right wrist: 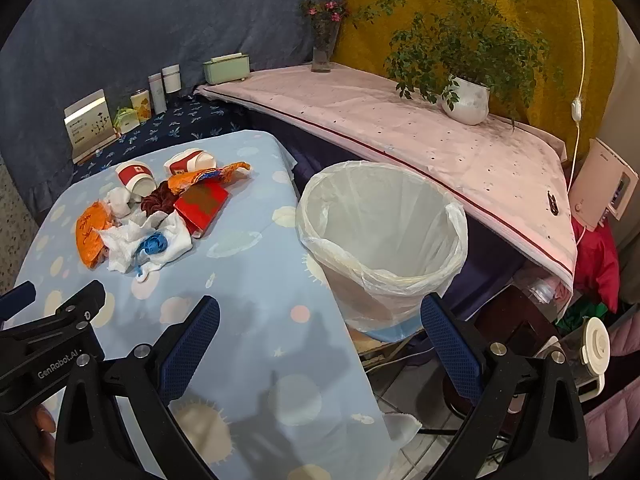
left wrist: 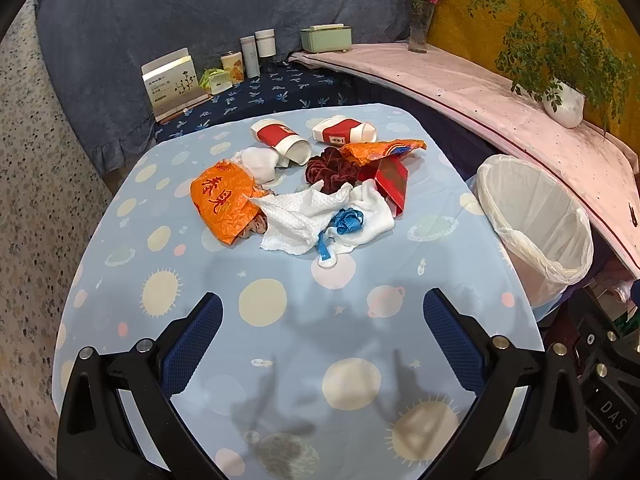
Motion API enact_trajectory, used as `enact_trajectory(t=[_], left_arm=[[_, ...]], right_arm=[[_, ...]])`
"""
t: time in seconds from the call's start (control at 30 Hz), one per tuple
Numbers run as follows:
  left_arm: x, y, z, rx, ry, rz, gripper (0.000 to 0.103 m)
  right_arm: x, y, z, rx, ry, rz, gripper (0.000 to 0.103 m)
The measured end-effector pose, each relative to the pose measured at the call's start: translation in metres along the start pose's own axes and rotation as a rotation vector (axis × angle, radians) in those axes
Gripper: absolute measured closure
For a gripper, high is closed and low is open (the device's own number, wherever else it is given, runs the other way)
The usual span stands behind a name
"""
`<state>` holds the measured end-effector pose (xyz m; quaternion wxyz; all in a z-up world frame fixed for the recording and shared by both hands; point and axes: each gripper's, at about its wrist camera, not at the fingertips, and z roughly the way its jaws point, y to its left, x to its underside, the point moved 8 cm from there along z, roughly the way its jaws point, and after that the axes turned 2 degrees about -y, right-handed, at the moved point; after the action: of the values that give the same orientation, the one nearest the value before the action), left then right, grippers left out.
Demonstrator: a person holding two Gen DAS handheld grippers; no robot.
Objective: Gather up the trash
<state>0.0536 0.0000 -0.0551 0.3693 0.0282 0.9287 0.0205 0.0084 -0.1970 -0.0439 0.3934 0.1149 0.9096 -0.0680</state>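
Observation:
A pile of trash lies on the blue planet-print tablecloth [left wrist: 280, 340]: an orange wrapper [left wrist: 222, 204], a white paper towel [left wrist: 292, 220], a blue ribbon [left wrist: 347, 220], a dark red scrunchie [left wrist: 330, 170], a red box [left wrist: 390, 184], a second orange wrapper [left wrist: 384, 150] and two red-and-white paper cups [left wrist: 280, 138] on their sides. The bin [right wrist: 384, 236], lined with a clear bag, stands off the table's right edge. My left gripper [left wrist: 322, 312] hovers open, short of the pile, with nothing between its fingers. My right gripper [right wrist: 320, 316] is open above the table edge, close in front of the bin.
Behind the table, a dark blue cloth [left wrist: 280, 88] carries a card box [left wrist: 172, 80], tins and bottles. A pink-covered shelf [right wrist: 400, 132] holds a green box [right wrist: 226, 66], a flower vase [right wrist: 322, 48] and a potted plant [right wrist: 466, 100]. A stool and clutter sit lower right.

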Motion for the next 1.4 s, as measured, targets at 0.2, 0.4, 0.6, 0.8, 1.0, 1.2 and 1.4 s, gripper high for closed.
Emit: enact_trajectory(t=[0.2,0.4,0.6,0.8,1.0,1.2,1.4], left_arm=[[0.0,-0.0012,0.0006,-0.001,0.005,0.006,0.007],[0.0009,-0.0026,0.0006,-0.007,0.002,0.01,0.007],[0.0008,-0.0019,-0.0012,-0.016,-0.01,0.006,0.007],[-0.0003,-0.0019,-0.0035,-0.024,-0.02,0.008,0.007],[-0.0015,-0.0008,-0.0041,-0.031,-0.025,0.007,0.007],[0.0002,-0.0015,-0.0054,-0.03,-0.025,0.007,0.007],[0.0009,-0.002,-0.0056,-0.033,-0.022,0.005,0.007]], right_arm=[[-0.0007,-0.0025,-0.0014,0.001,-0.004,0.002,0.007],[0.0007,-0.0061,-0.0017,0.001,-0.001,0.003,0.007],[0.0,-0.0057,-0.0028,-0.004,-0.007,0.007,0.007],[-0.0029,-0.0045,-0.0059,-0.004,-0.018,0.005,0.007],[-0.0034,-0.0049,-0.007,-0.003,-0.023,0.007,0.007],[-0.0026,-0.0051,-0.0071,-0.003,-0.021,0.008,0.007],[-0.0024,-0.0051,-0.0069,-0.004,-0.021,0.008,0.007]])
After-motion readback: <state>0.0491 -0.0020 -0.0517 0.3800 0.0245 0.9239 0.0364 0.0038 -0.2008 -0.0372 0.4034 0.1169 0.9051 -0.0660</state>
